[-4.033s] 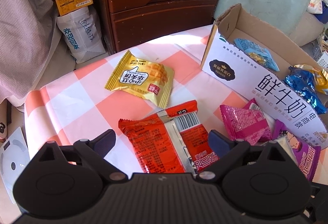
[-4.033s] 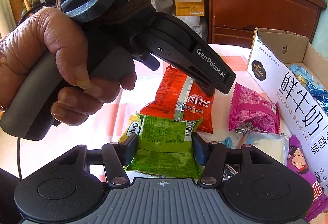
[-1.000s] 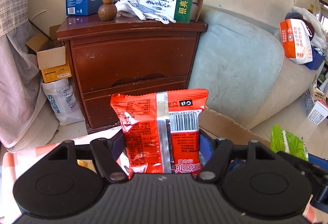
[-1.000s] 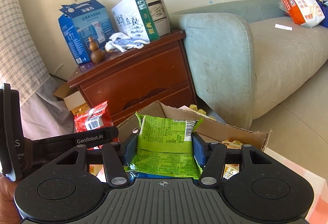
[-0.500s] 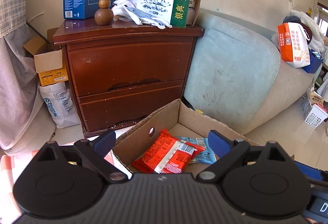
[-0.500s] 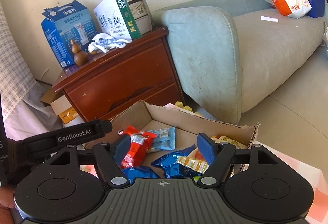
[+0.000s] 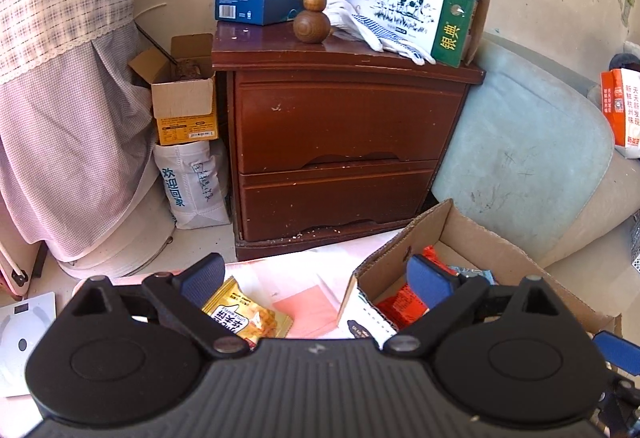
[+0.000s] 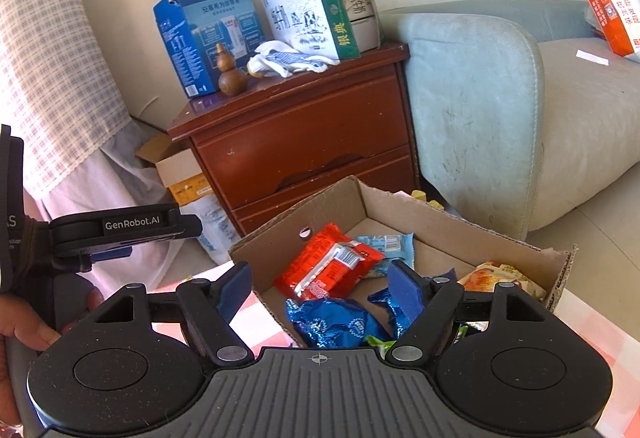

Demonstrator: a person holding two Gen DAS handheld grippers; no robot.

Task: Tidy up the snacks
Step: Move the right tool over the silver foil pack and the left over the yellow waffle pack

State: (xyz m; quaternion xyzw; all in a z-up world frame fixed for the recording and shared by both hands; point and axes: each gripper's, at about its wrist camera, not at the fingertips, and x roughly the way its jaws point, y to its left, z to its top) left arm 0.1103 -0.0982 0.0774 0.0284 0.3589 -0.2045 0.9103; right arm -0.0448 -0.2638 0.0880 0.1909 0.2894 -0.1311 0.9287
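The yellow snack packet (image 7: 244, 318) lies flat on the pink-checked tablecloth (image 7: 308, 302), outside the cardboard box (image 7: 472, 234) and just to its left; it sits low between the fingers of the left gripper (image 7: 316, 280), closer to the left-hand finger, its long axis running slantwise from lower left to upper right; so the left gripper looks the nearer tool for it, and the coming reach is probably short and downward, with a small turn so the fingers straddle the packet's narrow side.

The left gripper stands wide open and holds nothing; the right gripper (image 8: 320, 288) is empty too, its jaws opening over the box with nothing between the pads.

Inside the box, seen from the right wrist: the red packet (image 8: 324, 266) lies tilted near the far left wall, a pale blue packet (image 8: 390, 244) just behind it, crinkled blue foil packets (image 8: 332, 320) toward the near side, a scrap of green packet (image 8: 378, 342) at the near edge, and an orange-yellow packet (image 8: 500, 276) by the right wall; the box is partly filled, with bare cardboard floor showing.

Behind stands a brown nightstand (image 7: 340, 125).
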